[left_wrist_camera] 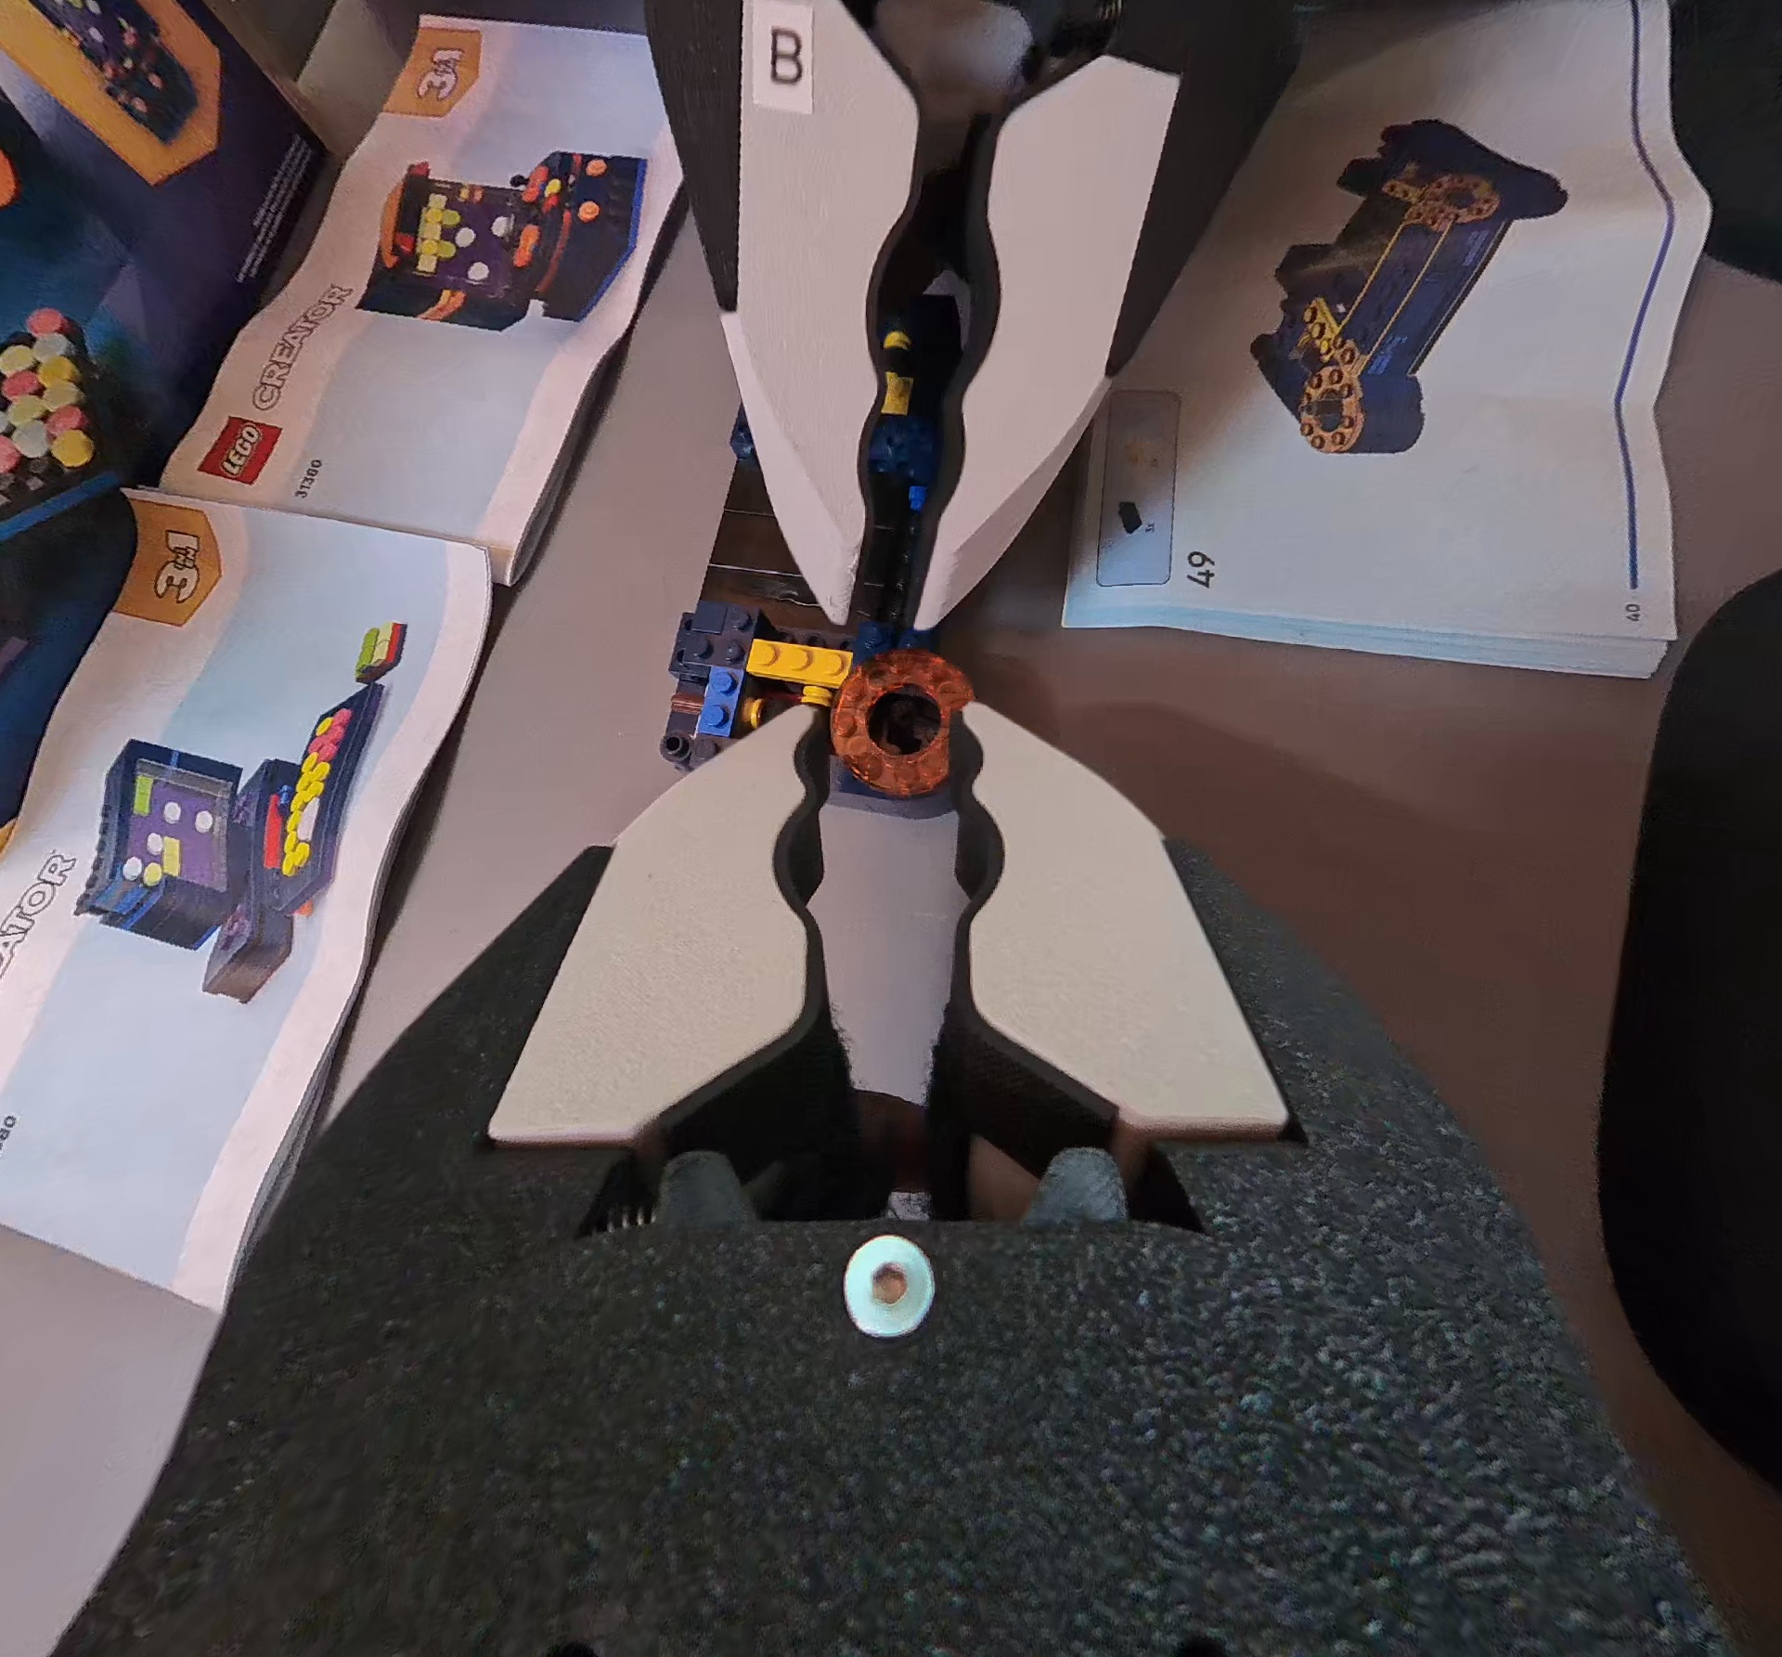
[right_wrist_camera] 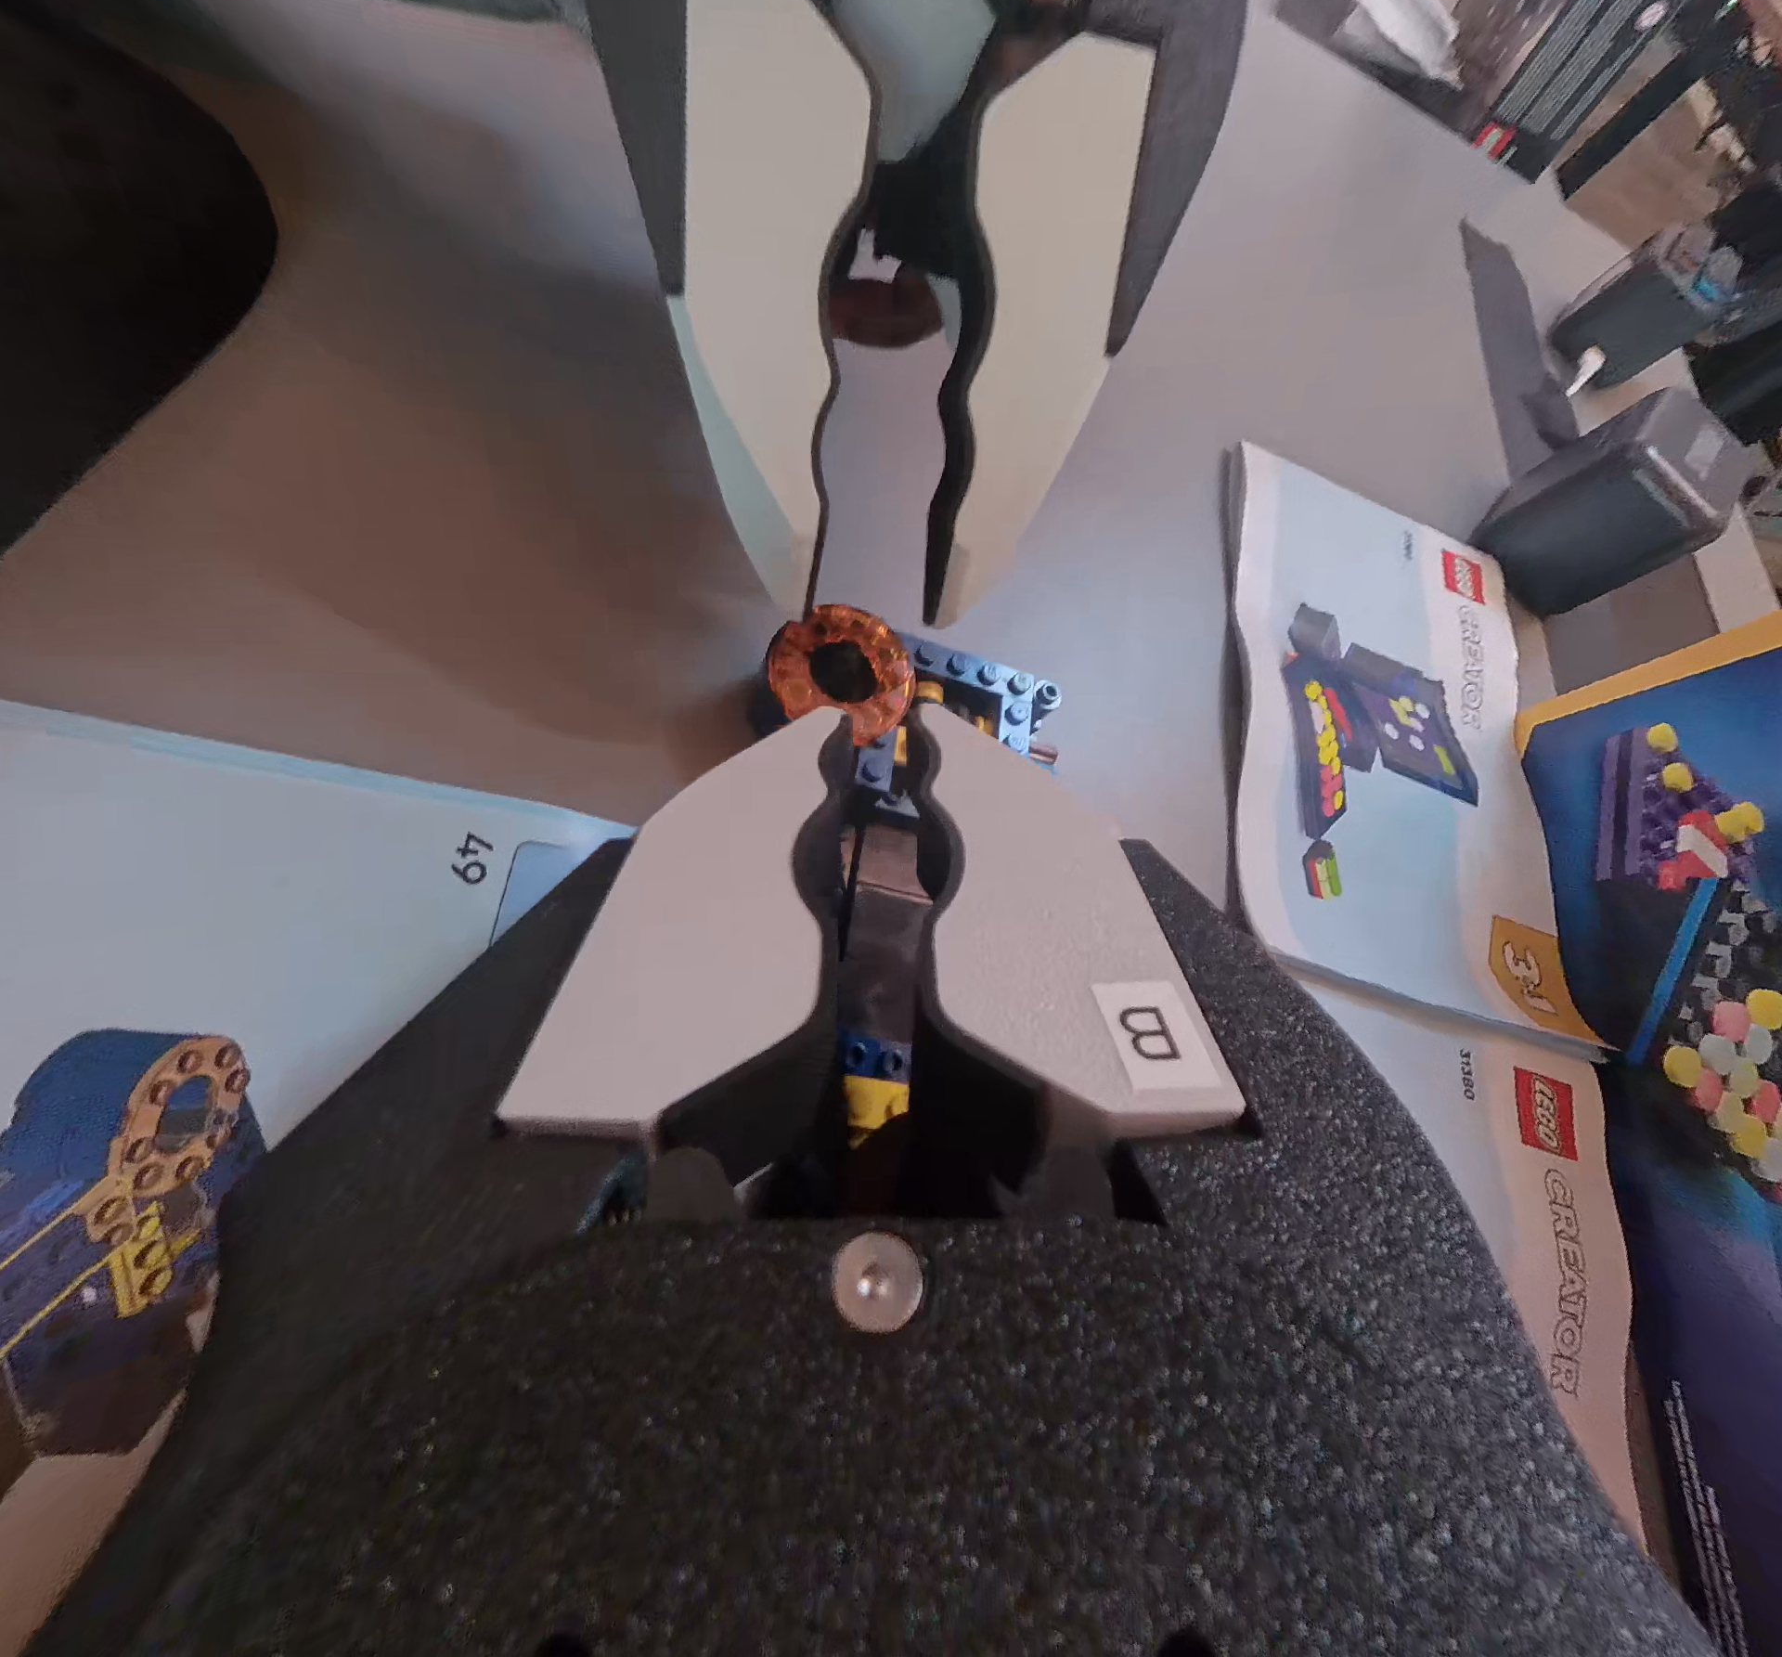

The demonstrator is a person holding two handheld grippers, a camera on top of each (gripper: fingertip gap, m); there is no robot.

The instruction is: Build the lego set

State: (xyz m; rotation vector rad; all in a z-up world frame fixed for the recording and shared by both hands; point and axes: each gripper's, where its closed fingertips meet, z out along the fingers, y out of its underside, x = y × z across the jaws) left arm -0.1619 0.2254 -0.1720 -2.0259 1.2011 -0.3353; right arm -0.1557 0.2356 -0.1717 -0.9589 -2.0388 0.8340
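An orange see-through ring (left_wrist_camera: 849,762) sits on the end of a dark blue, blue and yellow brick model (left_wrist_camera: 733,675) on the grey table (left_wrist_camera: 1254,839). My left gripper (left_wrist_camera: 892,723) has its fingertips (left_wrist_camera: 771,762) closed in on the ring's two sides. My right gripper (left_wrist_camera: 882,615) comes in from the far side and is shut on the model's long dark body. In the right wrist view the model (right_wrist_camera: 1003,694) runs back between my right gripper's (right_wrist_camera: 877,728) fingers. The ring (right_wrist_camera: 800,694) lies just past their tips, at the tips of the left gripper (right_wrist_camera: 873,619).
An open instruction booklet (left_wrist_camera: 1398,473) lies to the right; it also shows in the right wrist view (right_wrist_camera: 241,887). Two closed booklets (left_wrist_camera: 463,309) (left_wrist_camera: 222,839) and a printed box (left_wrist_camera: 116,116) lie to the left. Dark boxes (right_wrist_camera: 1591,530) stand at the table's far edge. My two grippers' fingertips are within a few centimetres of each other.
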